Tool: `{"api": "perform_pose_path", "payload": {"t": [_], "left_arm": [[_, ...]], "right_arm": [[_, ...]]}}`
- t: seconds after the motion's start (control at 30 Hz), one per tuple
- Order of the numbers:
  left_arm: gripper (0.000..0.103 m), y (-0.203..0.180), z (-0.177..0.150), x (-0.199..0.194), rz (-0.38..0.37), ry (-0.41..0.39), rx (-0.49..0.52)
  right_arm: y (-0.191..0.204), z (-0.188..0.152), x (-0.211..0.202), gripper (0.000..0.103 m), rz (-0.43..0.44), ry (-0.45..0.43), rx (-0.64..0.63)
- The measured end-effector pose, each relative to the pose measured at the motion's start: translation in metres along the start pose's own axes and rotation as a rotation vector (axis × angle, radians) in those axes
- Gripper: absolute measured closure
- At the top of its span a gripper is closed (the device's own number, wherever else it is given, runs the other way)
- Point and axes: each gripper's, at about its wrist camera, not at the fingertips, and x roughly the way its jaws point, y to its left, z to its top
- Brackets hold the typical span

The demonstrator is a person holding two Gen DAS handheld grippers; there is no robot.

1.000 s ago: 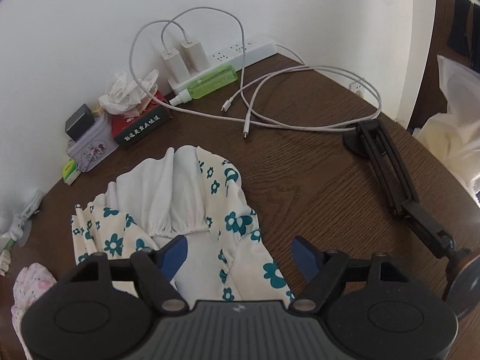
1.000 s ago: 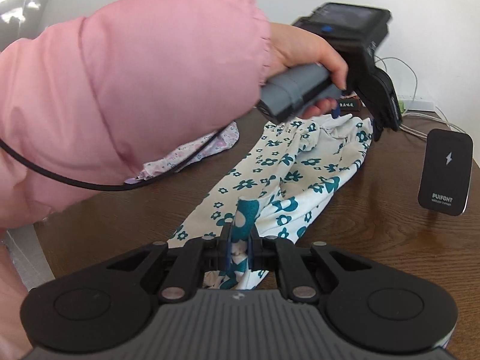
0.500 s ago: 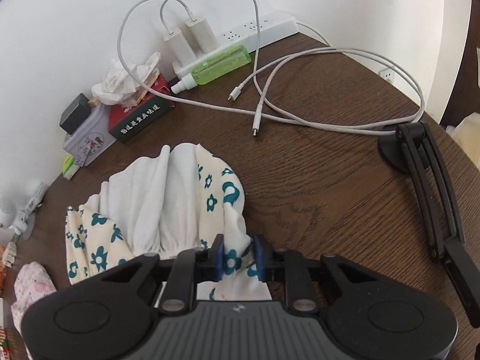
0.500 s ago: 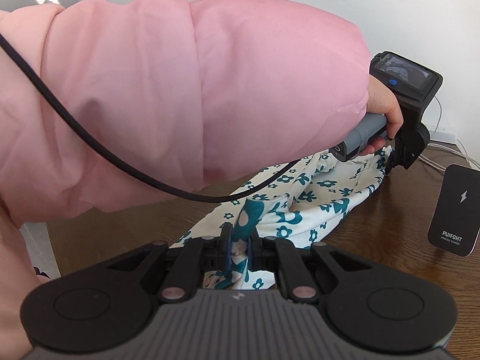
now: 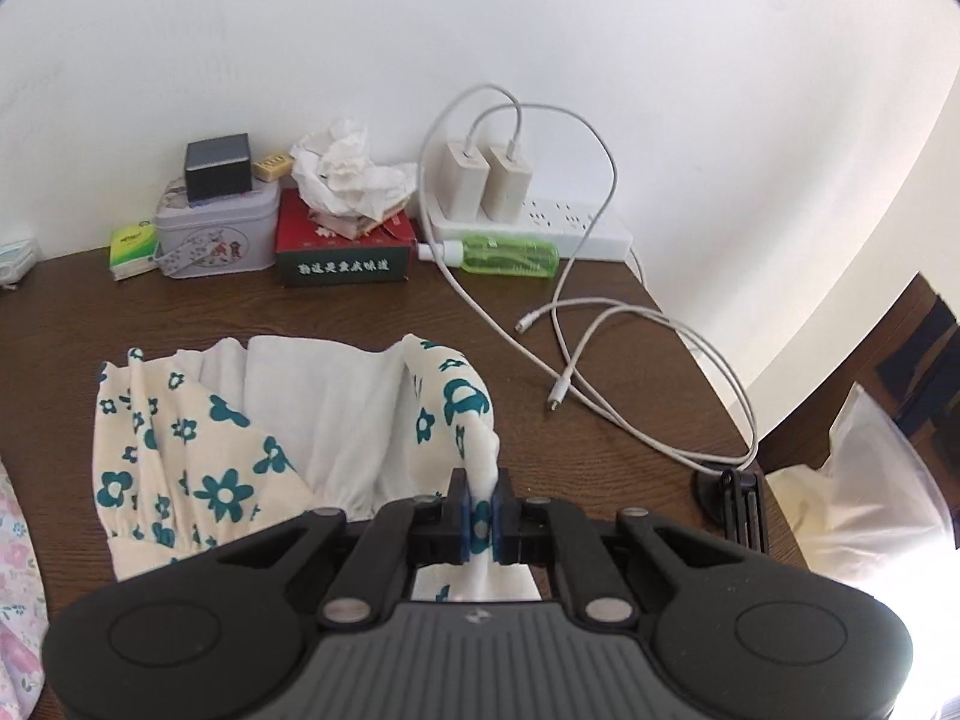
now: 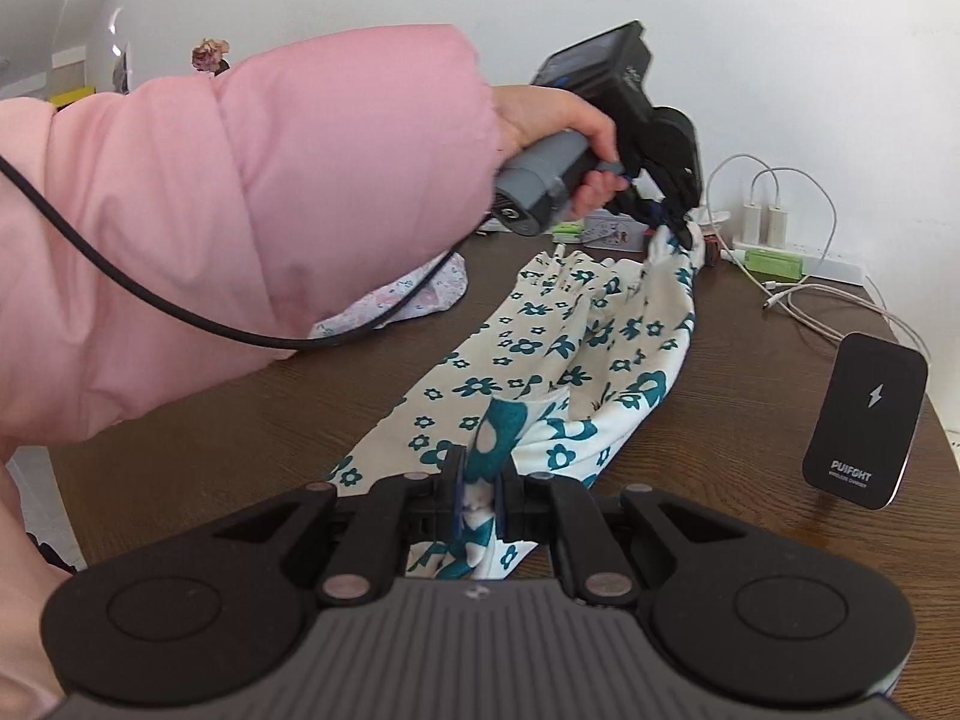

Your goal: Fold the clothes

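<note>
A cream garment with teal flowers [image 6: 558, 360] lies stretched along the brown wooden table [image 6: 240, 420]. My left gripper [image 5: 479, 516] is shut on the garment's far waist end [image 5: 474, 414] and holds that end lifted off the table; it also shows in the right wrist view [image 6: 675, 222]. The white inside of the waistband [image 5: 318, 402] faces up. My right gripper [image 6: 478, 498] is shut on the garment's near end, just above the table.
Against the wall stand a tin [image 5: 216, 234], a red tissue box [image 5: 345, 252], a green bottle [image 5: 510, 255] and a power strip [image 5: 540, 228] with white cables [image 5: 630, 372]. A black charger [image 6: 864, 420] and a pink-patterned cloth [image 6: 414, 294] also lie on the table.
My left gripper closed on the garment's waist end and raised it off the table, tilting level. My right gripper stayed shut on the near end.
</note>
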Motion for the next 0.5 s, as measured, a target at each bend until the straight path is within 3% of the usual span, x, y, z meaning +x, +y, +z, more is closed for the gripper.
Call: {"api": "perform_pose_path", "payload": {"t": [0.13,0.23,0.37,0.5], "left_arm": [[0.098,0.054,-0.005,-0.028,-0.159,-0.065,-0.136],[0.098,0.1,-0.018,-0.043,-0.225,-0.102,-0.235],[0.098,0.156,-0.046,-0.047,-0.232,-0.123,-0.327],[0.097,0.197,-0.071,-0.036,-0.221,-0.12,-0.405]], "right_arm": [[0.026,0.017,0.0,0.095,-0.032,0.035,-0.117],[0.049,0.037,-0.008,0.095,-0.028,0.082,-0.247],[0.072,0.053,0.0,0.095,0.01,0.193,-0.396],[0.085,0.051,0.026,0.095,0.028,0.303,-0.448]]}}
